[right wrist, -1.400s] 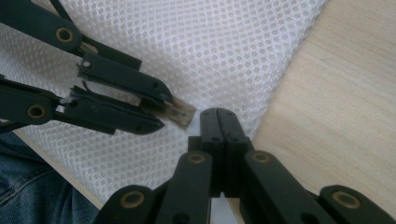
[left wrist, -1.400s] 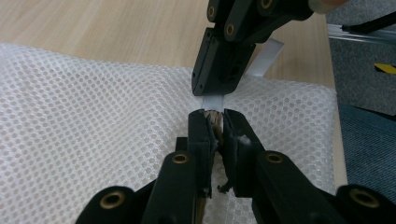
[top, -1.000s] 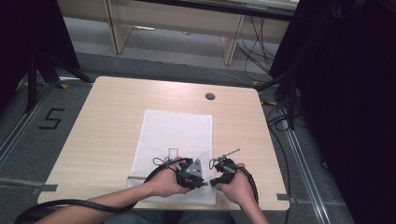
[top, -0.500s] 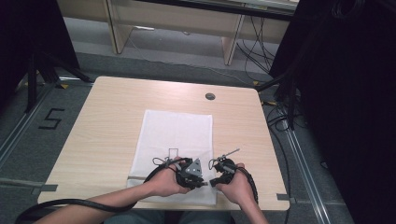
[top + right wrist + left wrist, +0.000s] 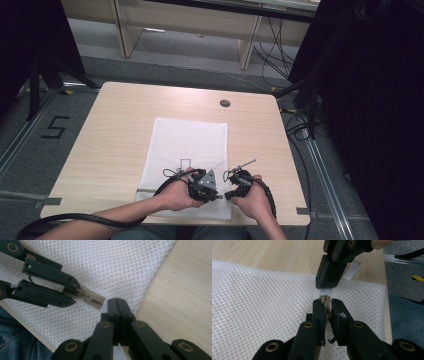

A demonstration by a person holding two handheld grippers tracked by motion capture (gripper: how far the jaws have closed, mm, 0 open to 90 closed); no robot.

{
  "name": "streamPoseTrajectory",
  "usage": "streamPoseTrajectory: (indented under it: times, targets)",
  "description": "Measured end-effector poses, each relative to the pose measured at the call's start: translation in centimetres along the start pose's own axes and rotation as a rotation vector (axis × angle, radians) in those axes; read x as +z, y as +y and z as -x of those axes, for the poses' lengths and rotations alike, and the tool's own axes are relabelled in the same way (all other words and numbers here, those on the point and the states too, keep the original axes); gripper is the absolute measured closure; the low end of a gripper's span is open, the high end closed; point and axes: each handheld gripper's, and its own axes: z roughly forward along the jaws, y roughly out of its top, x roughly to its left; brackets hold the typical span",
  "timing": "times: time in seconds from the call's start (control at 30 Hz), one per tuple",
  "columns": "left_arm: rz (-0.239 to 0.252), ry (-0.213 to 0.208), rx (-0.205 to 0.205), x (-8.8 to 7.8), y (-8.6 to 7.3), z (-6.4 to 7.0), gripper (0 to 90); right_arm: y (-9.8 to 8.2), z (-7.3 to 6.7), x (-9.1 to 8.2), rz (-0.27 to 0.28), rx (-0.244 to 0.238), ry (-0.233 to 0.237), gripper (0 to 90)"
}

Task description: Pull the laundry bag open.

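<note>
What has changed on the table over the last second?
Nothing visibly. The left gripper stays shut on the zipper end of the white mesh bag, the right gripper stays shut on the white tab beside it, and both hands hold still at the table's near edge.

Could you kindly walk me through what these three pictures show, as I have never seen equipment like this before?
No robot here: a person sits at a wooden table and holds a hand-operated tool with two black jaws in each hand. One picture looks down from above the table; the other two come from small cameras riding on each tool, looking along its jaws. On the table lies a white mesh bag. The left gripper is closed on a frayed tan strip at the bag's near edge. The right gripper is shut, its tips meeting that same spot; in the left gripper view it seems to pinch a small white tab.
</note>
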Motion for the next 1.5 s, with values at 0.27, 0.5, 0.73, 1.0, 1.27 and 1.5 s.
streamPoseTrajectory:
  times: [0.27, 0.5, 0.73, 1.0, 1.27, 1.5]
  targets:
    - [0.009, -0.006, -0.010, -0.1, 0.0, 0.1, 81.6, 0.0, 0.0, 0.0, 0.004, -0.009, 0.003, 90.0]
    - [0.016, -0.003, -0.015, -0.5, -0.1, 0.1, 81.7, 0.0, 0.0, 0.0, 0.004, -0.008, 0.002, 90.0]
    - [0.009, -0.005, -0.014, -0.8, -0.2, 0.0, 81.7, 0.0, 0.0, 0.1, 0.008, -0.013, -0.001, 90.0]
    - [0.013, 0.003, 0.000, -1.2, -0.2, 0.1, 81.6, 0.0, -0.1, 0.0, 0.000, -0.004, -0.008, 90.0]
    - [0.018, 0.003, -0.024, -1.8, -0.5, 0.0, 81.6, 0.1, 0.0, 0.0, 0.004, -0.010, -0.005, 90.0]
    - [0.021, 0.004, -0.023, -2.1, -0.5, 0.1, 81.6, 0.0, -0.1, 0.0, -0.001, -0.002, -0.007, 90.0]
